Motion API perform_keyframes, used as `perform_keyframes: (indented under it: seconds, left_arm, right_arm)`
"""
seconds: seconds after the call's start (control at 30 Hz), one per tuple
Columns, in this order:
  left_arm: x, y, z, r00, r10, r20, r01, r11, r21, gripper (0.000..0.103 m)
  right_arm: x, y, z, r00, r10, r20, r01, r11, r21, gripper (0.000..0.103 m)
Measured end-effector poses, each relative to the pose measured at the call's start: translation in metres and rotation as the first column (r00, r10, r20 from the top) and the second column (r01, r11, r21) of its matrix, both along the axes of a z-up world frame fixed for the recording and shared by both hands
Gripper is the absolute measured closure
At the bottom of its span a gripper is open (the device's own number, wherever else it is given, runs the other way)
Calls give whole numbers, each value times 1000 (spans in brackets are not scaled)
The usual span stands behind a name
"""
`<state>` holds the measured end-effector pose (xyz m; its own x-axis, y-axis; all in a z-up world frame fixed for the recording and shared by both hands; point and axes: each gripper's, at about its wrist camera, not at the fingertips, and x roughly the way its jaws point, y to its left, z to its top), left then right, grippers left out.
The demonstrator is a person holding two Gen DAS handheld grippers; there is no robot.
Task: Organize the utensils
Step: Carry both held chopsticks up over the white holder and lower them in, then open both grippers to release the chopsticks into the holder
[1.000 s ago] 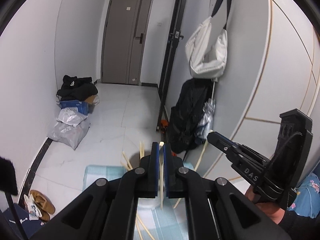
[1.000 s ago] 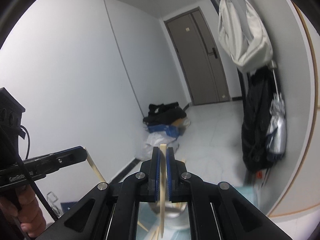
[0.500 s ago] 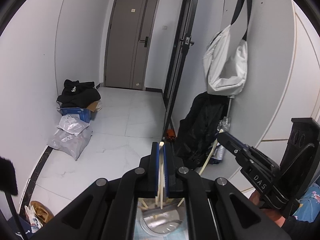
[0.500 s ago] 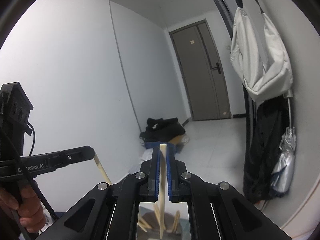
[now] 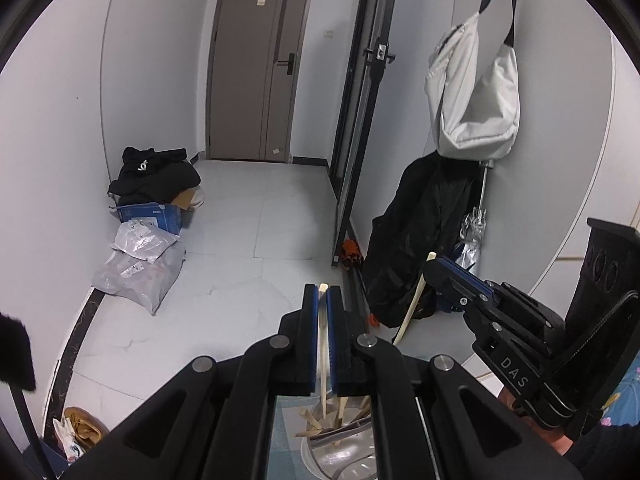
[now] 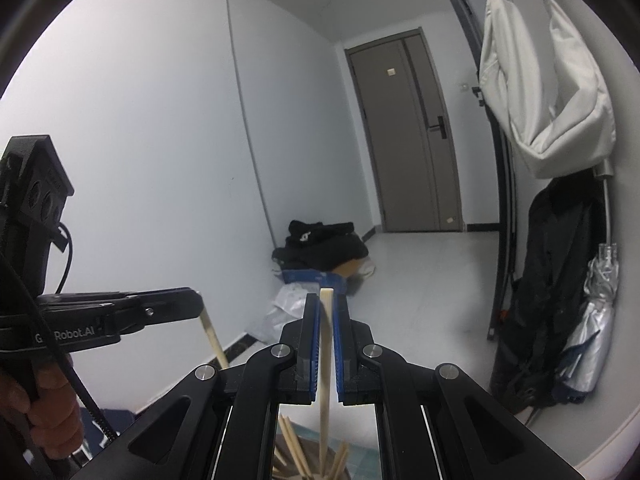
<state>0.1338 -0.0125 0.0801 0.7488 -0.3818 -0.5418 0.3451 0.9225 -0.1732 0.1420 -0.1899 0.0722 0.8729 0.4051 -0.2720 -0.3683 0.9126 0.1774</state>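
Observation:
In the left wrist view my left gripper (image 5: pixel 322 293) is shut on a pale wooden chopstick (image 5: pixel 321 344) that hangs nearly upright. Its lower end dips toward a round metal holder (image 5: pixel 320 456) with several chopsticks (image 5: pixel 343 410) standing in it. My right gripper (image 5: pixel 434 266) comes in from the right, shut on a second chopstick (image 5: pixel 412 308) that slants down toward the same holder. In the right wrist view my right gripper (image 6: pixel 326 300) clamps its chopstick (image 6: pixel 325 360) above the chopsticks in the holder (image 6: pixel 294 452). My left gripper (image 6: pixel 194 304) stands at the left with its chopstick (image 6: pixel 212 336).
A light-blue mat (image 5: pixel 285 428) lies under the holder. A white bag (image 5: pixel 472 92), a black coat (image 5: pixel 416 236) and a folded umbrella (image 5: pixel 474 236) hang on the right wall. Plastic bags (image 5: pixel 140 268) and a blue box (image 5: pixel 150 216) sit on the floor at left.
Both grippers have carried their chopsticks forward and slightly down. The loose chopsticks on the mat have dropped out of view, and the metal holder now sits under both chopstick ends.

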Motion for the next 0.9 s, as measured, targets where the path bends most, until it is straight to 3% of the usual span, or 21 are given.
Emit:
perform_keyframes:
  seconds: [0.5, 0.67, 0.9]
  left_arm:
    - [4, -6, -29, 998, -31, -59, 33, 999, 38, 102]
    - [9, -5, -40, 992, -28, -121, 29, 1000, 7, 102]
    - [-2, -2, -37, 992, 0, -130, -2, 1000, -13, 100]
  right_arm:
    - [-6, 4, -44, 993, 69, -96, -71, 997, -17, 97]
    - [-6, 4, -54, 985, 85, -151, -88, 996, -11, 95]
    - [-11, -1, -61, 970, 114, -214, -113, 993, 19, 95]
